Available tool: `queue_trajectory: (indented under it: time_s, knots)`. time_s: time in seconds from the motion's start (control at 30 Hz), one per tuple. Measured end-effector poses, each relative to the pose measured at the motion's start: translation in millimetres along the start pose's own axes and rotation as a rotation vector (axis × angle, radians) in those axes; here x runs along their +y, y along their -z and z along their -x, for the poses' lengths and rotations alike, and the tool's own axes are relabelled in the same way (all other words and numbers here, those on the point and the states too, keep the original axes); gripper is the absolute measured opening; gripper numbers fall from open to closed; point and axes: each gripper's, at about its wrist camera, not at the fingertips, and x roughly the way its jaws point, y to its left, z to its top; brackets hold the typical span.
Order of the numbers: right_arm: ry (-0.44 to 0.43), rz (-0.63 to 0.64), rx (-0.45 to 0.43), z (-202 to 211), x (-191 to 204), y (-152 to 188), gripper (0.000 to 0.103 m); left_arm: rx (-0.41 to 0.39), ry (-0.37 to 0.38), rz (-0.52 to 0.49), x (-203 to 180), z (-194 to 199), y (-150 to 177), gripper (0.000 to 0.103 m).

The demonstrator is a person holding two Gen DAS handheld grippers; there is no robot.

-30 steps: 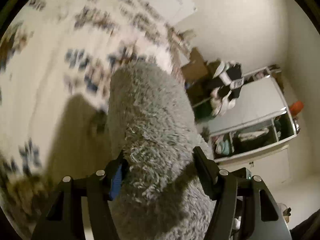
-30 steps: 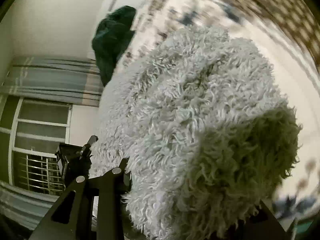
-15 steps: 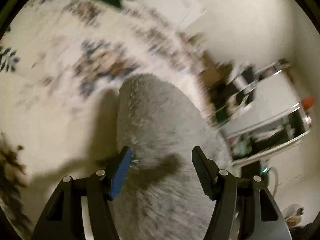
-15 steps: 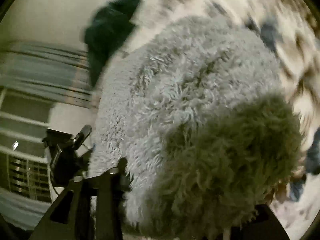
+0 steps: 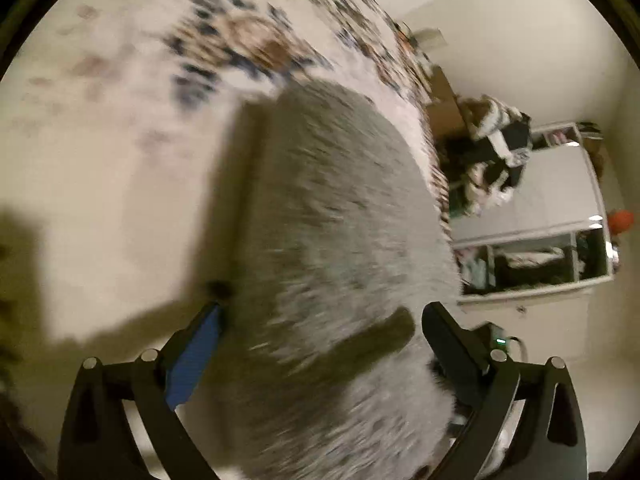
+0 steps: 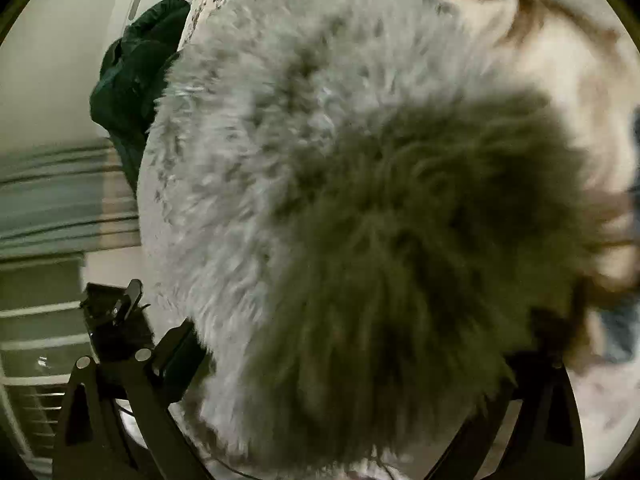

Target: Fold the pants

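Fluffy grey pants [image 5: 340, 208] lie as a folded strip on a bed with a white flower-patterned cover [image 5: 100, 140]. In the left wrist view my left gripper [image 5: 322, 330] hangs just above the pants; its jaws stand wide apart with nothing between the pads. In the right wrist view the same pants [image 6: 320, 140] fill the frame as a thick furry bundle. My right gripper [image 6: 352, 356] straddles the bundle's near end; the right finger is buried in fur, so I cannot tell whether it grips.
A dark green garment [image 6: 136, 80] lies at the bed's far edge by the wall. Beyond the bed's right edge stand a white wardrobe [image 5: 552, 200], piled clothes [image 5: 496, 152] and a cardboard box [image 5: 444, 112]. A curtained window [image 6: 52, 208] shows in the right wrist view.
My left gripper has let go of the pants, opened wide and pulled back above them. The right gripper stays at the bundle's end and has shifted slightly; both views are motion-blurred.
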Motion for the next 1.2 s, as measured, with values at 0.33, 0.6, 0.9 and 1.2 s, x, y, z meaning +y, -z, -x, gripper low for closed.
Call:
queue_trajectory:
  time_s: [0.33,0.6,0.9,1.2]
  knots:
    - [0.04,0.205,-0.089,11,68,-1,0.045,-0.04,0.015,-0.132,-35,1,-7,0.069]
    - [-0.021,0.332,-0.15,19,135,-20,0.042,-0.187,0.05,-0.14,-41,50,-51,0.069]
    - [-0.041,0.438,-0.126,-34,208,-66,0.043,-0.229,0.015,-0.13,-2,60,-96,0.067]
    - [0.02,0.213,-0.006,-42,118,-46,0.078,-0.044,0.045,-0.051,15,18,-84,0.083]
